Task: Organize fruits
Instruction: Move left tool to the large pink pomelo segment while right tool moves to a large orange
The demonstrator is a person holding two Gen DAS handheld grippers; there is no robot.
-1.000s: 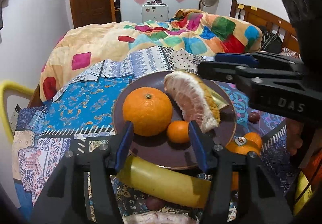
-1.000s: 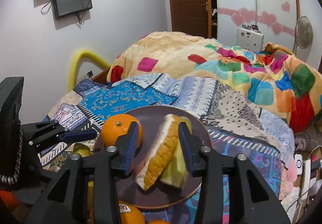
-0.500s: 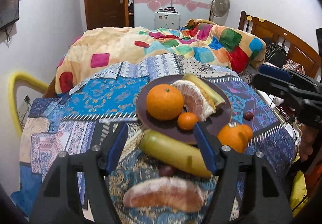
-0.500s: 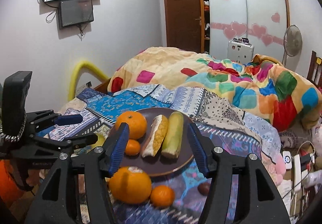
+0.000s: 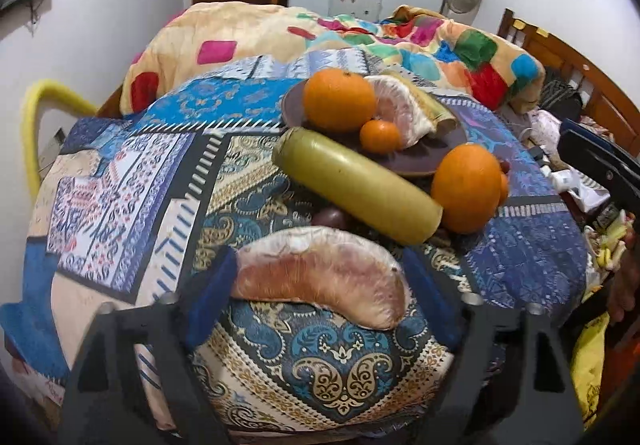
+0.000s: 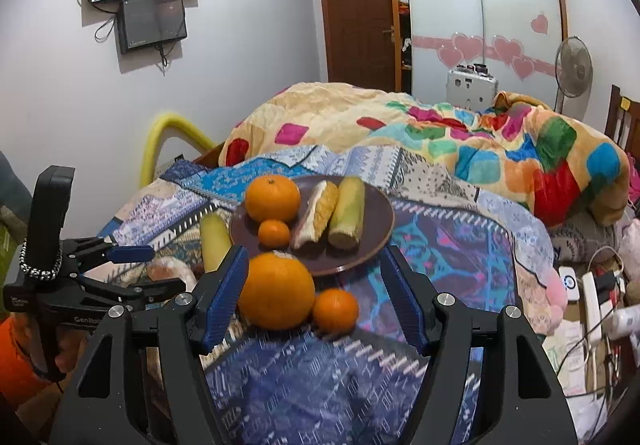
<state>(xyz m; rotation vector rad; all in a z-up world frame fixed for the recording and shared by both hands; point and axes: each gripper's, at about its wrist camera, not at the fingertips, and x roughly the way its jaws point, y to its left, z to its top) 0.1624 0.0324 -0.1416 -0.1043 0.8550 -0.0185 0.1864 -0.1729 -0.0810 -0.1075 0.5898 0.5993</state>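
A dark brown plate on the patterned cloth holds a large orange, a small tangerine, a peeled pomelo wedge and a yellow-green rind piece. Off the plate lie a yellow-green fruit, a large orange, a small tangerine and a pink pomelo segment. My left gripper is open, its jaws on either side of the pomelo segment. My right gripper is open around the loose orange and tangerine.
A small dark fruit lies behind the pomelo segment. A colourful quilt is heaped behind the table. A yellow chair back stands at the left. Cables and a power strip lie at the right.
Both grippers have pulled back from the plate toward the table's near edge. The left now frames the pomelo segment; the right now frames the loose orange and tangerine.
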